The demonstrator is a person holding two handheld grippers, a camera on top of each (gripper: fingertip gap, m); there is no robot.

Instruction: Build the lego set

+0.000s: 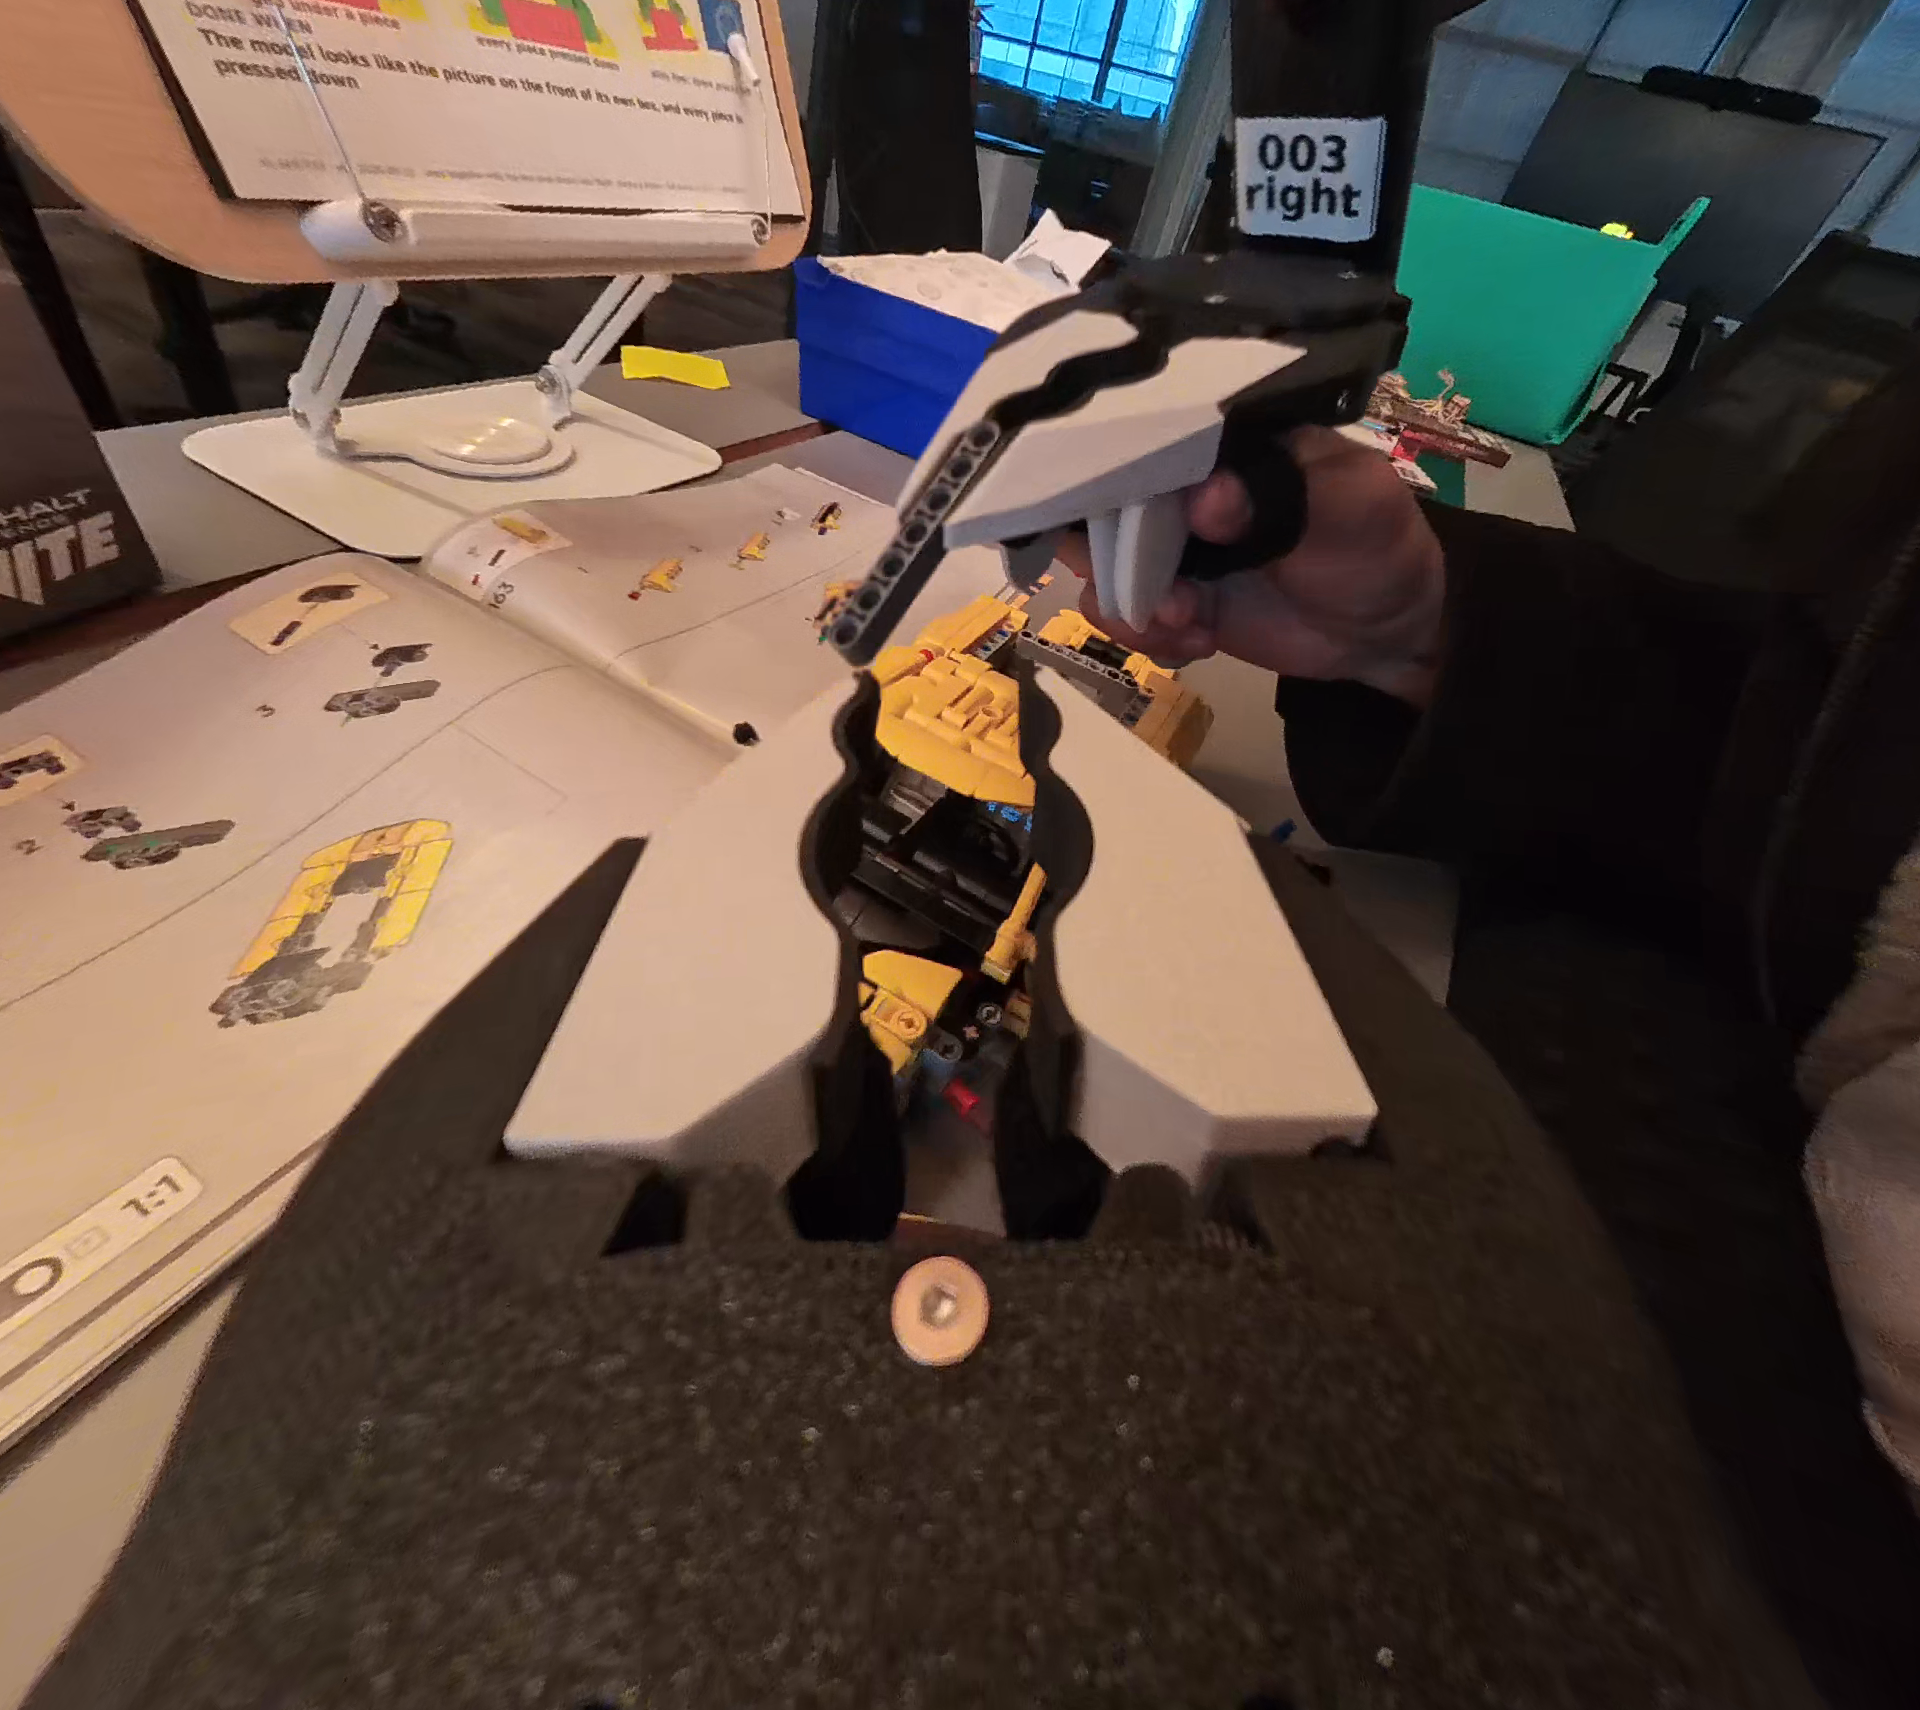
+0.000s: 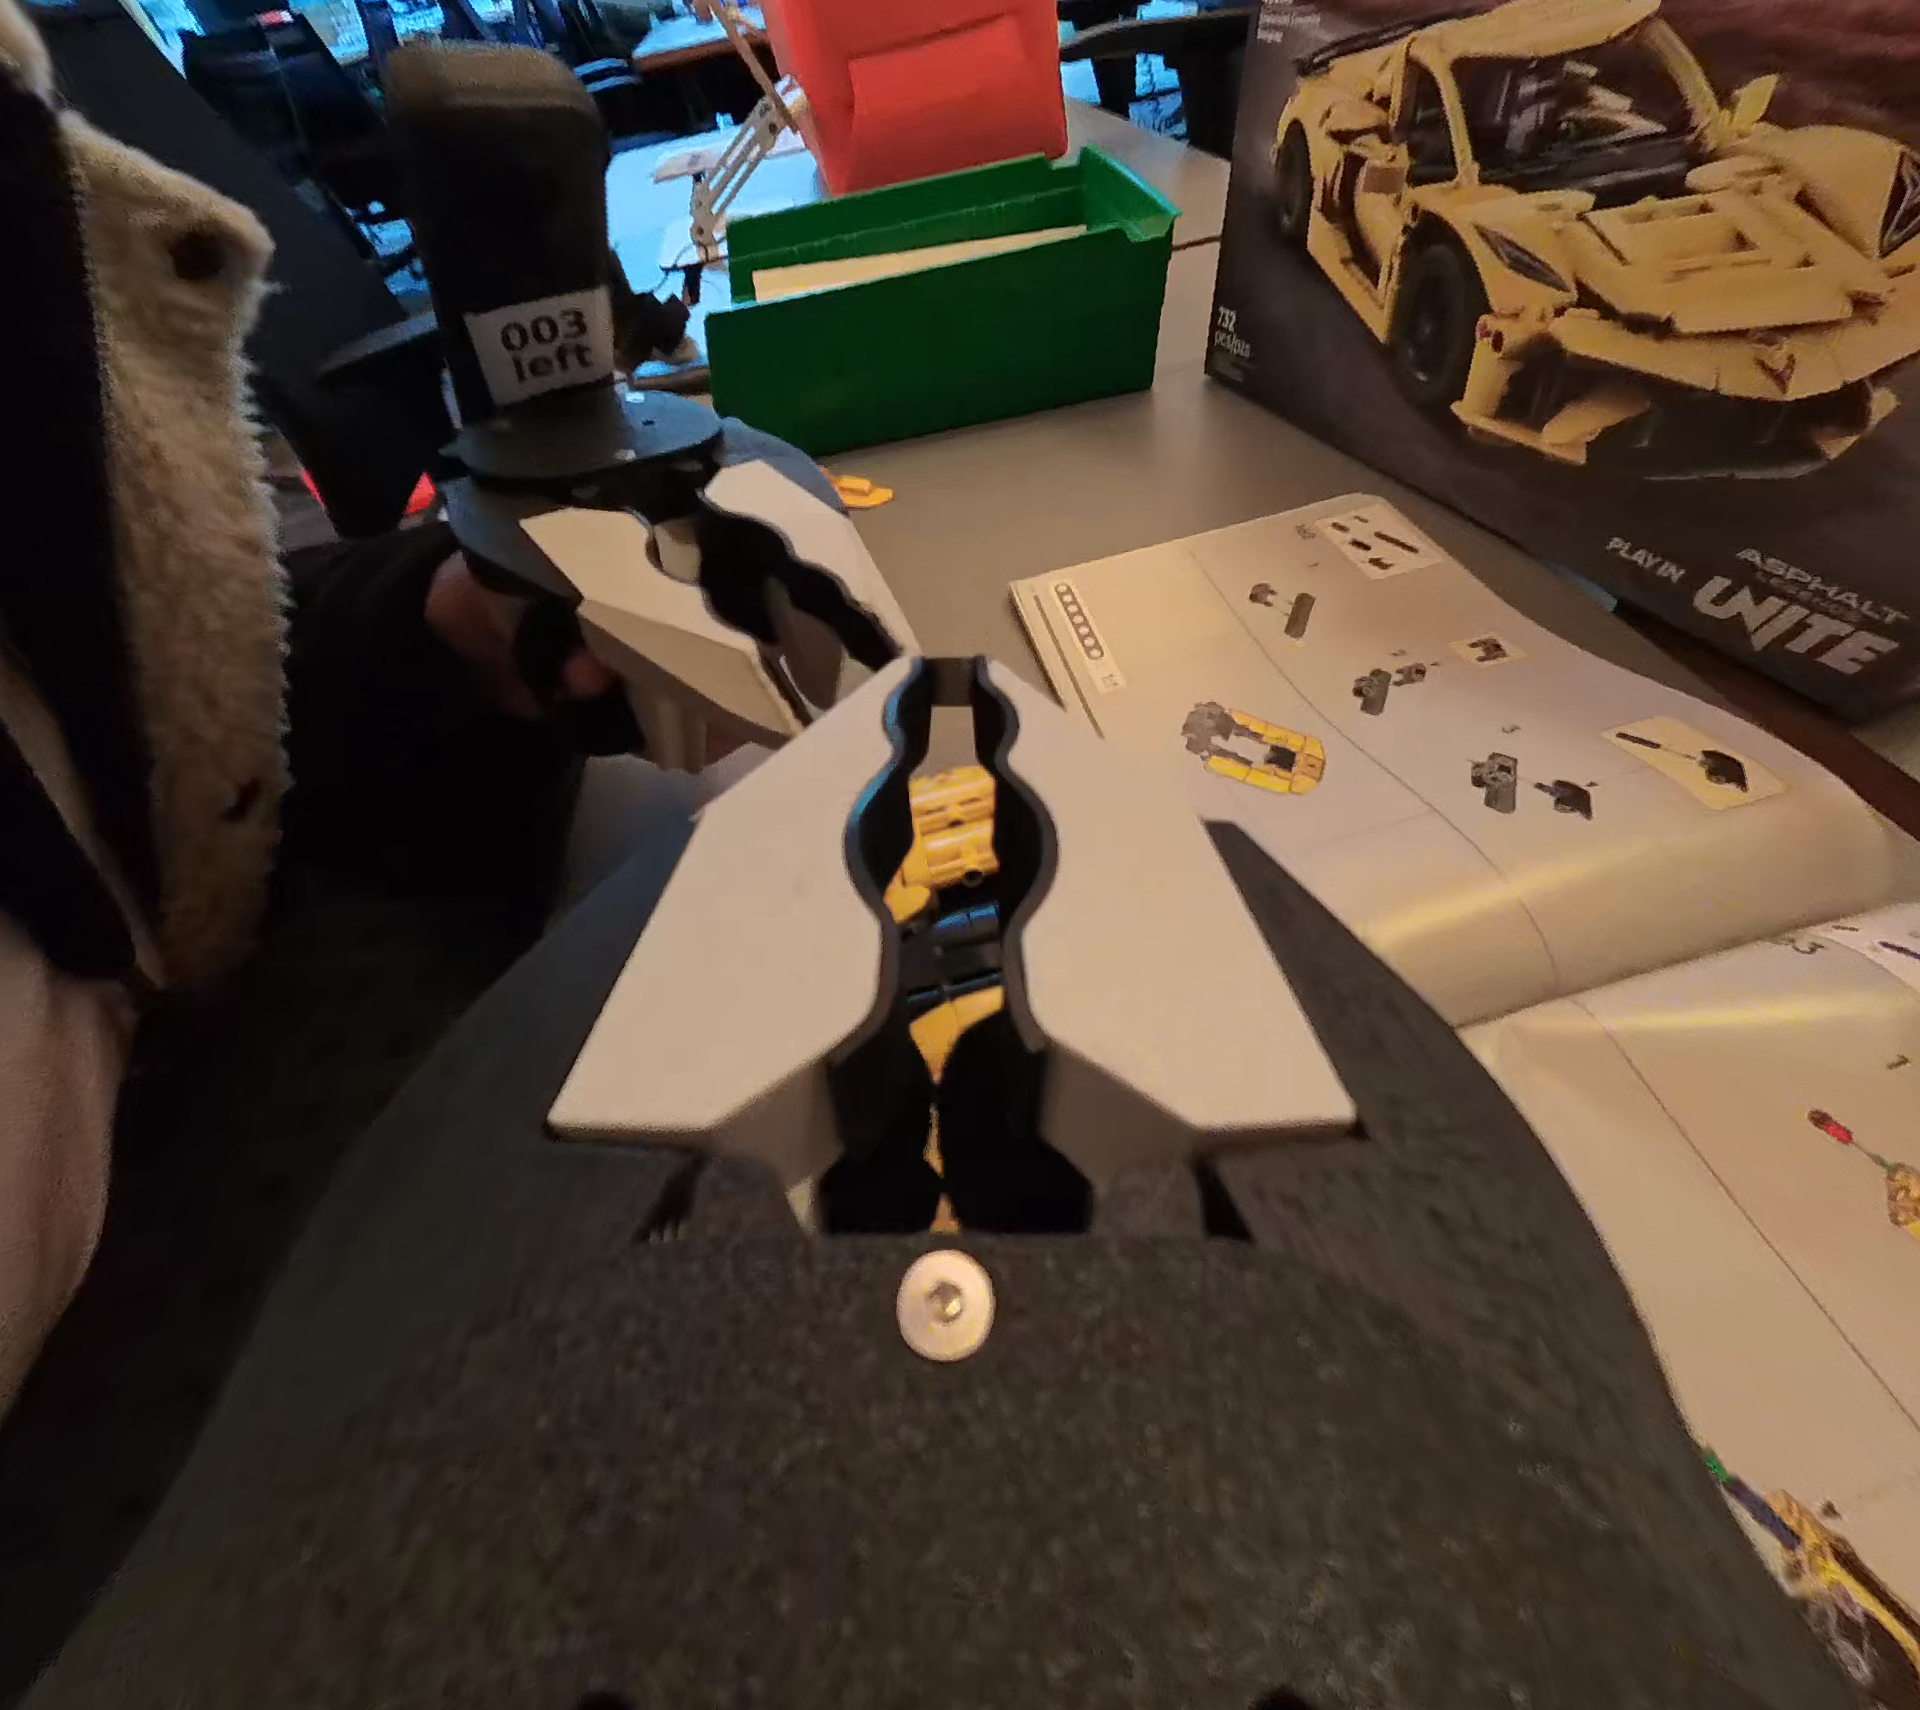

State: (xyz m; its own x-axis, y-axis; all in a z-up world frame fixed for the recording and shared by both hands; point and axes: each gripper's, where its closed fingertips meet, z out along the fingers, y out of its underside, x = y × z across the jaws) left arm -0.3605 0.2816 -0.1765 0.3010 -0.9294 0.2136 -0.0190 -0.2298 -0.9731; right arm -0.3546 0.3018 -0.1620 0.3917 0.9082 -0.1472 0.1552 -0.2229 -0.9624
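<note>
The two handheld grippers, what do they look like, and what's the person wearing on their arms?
Both the right gripper and the left gripper have pale grey wedge-shaped fingers with wavy black inner pads, a black body, a pistol-style trigger grip and an upright black camera post bearing a white label. No cables show. The sleeves are dark; a cream fleece garment shows beside them.

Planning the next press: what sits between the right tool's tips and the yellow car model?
A long black beam with holes, clamped in the right tool, slants down toward the yellow car model. The left wrist view shows it.
</note>
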